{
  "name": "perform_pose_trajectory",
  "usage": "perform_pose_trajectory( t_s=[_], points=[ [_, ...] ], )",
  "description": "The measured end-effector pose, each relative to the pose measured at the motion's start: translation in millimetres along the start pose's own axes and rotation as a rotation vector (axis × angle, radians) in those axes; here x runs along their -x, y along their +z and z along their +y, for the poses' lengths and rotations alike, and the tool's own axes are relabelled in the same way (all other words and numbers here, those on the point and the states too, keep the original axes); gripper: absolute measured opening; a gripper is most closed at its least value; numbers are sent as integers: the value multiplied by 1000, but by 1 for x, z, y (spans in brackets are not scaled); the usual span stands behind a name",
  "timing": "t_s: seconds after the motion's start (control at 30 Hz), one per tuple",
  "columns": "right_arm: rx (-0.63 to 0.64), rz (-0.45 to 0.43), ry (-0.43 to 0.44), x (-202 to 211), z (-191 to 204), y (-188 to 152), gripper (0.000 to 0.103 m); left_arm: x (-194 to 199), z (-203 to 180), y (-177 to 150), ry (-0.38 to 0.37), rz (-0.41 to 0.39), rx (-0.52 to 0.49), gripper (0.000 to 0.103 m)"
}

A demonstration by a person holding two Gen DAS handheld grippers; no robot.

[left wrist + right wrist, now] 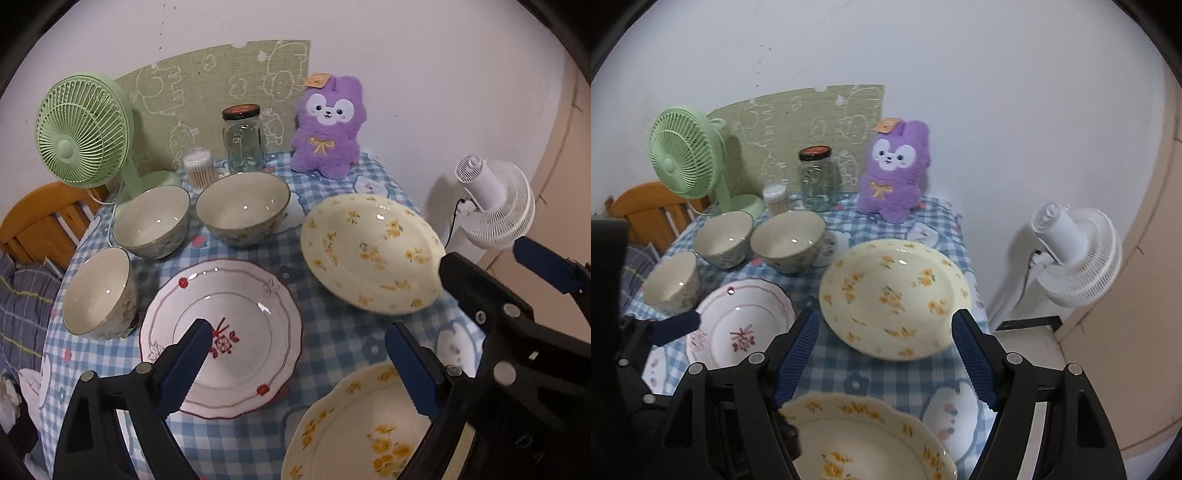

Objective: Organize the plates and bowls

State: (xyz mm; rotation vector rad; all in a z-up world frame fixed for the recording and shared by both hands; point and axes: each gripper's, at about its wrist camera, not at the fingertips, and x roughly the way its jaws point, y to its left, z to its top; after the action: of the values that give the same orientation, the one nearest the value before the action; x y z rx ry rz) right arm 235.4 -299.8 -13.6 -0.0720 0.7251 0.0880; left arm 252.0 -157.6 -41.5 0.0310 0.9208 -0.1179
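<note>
We start with the table (886, 373), its blue checked cloth carrying everything, and we place the rest by the round yellow-flowered plate (894, 299) near its middle. Well behind that plate, against the wall, stand the green fan (687, 162), the purple plush toy (894, 173) and the glass jar (816, 181); a white fan (1075, 254) hangs off the table's right side. Left of the plate lies the red-patterned plate (742, 328), and behind and left of that sit three bowls (788, 240), close together but not nested. Nearest us lies a second yellow-flowered plate with a wavy rim (864, 439). Our right gripper (882, 362) has its fingers spread wide with nothing between them; the round plate lies straight ahead of them, just beyond the fingertips, and the wavy plate lies below them. Our left gripper (299, 365) is likewise spread and empty, with the red-patterned plate under its left finger. We judge the right hand the nearer one to both yellow plates, so stacking them would fall to it, the rim taken edge-on.
</note>
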Motion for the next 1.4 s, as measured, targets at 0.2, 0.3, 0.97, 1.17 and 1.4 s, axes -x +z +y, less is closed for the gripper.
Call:
perform_pose_trajectory(
  t_s=[0.2, 0.3, 0.97, 1.17, 1.4],
  points=[
    [3, 85, 44, -4, -4, 43, 77, 11, 0, 32, 20, 62, 42, 95],
    [-4, 115, 52, -8, -8, 56, 77, 13, -1, 45, 32, 62, 45, 96],
    [-24, 157, 41, -111, -55, 59, 77, -101, -23, 66, 29, 139, 90, 95],
    [-39, 195, 27, -139, -67, 50, 77, -130, -26, 64, 38, 185, 104, 92],
    [-58, 243, 22, -165, -77, 41, 77, -158, -26, 60, 50, 225, 123, 87]
  ],
)
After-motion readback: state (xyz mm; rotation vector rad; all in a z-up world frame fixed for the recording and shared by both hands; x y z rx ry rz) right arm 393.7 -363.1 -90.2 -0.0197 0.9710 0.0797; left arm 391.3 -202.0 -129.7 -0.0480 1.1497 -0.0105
